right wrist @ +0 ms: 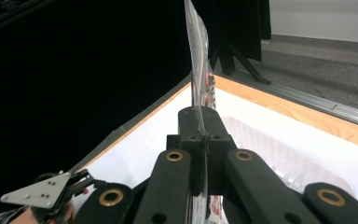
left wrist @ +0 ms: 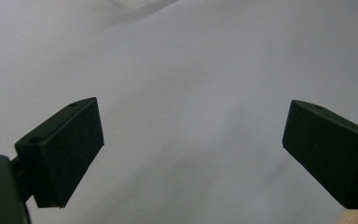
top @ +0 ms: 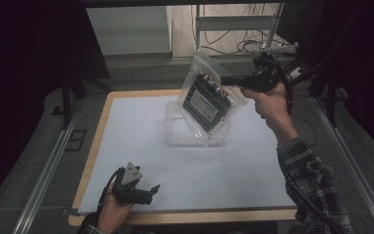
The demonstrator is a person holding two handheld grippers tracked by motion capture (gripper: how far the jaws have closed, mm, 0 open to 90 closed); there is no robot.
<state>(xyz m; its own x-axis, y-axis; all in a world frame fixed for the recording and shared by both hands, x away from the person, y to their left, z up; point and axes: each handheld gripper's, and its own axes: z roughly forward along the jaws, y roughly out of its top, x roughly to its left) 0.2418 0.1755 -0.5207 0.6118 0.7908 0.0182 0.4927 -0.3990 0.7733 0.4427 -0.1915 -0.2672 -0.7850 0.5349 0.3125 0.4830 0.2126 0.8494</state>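
A clear plastic bag (top: 209, 92) with a dark flat pack inside hangs tilted in the air above a clear plastic container (top: 175, 127) at the table's far middle. My right gripper (top: 233, 80) is shut on the bag's right edge; in the right gripper view the bag (right wrist: 196, 56) rises edge-on from between the closed jaws, over the container (right wrist: 279, 154). My left gripper (top: 152, 191) rests low near the table's front left, open, jaws wide apart with nothing between them (left wrist: 193, 144) above the white sheet.
A white sheet (top: 233, 170) covers the wooden table (top: 97, 131). Metal rails (top: 48, 165) run along both sides. Cables and a power strip (top: 277, 48) lie on the floor behind the table. Dark curtains stand at left and right.
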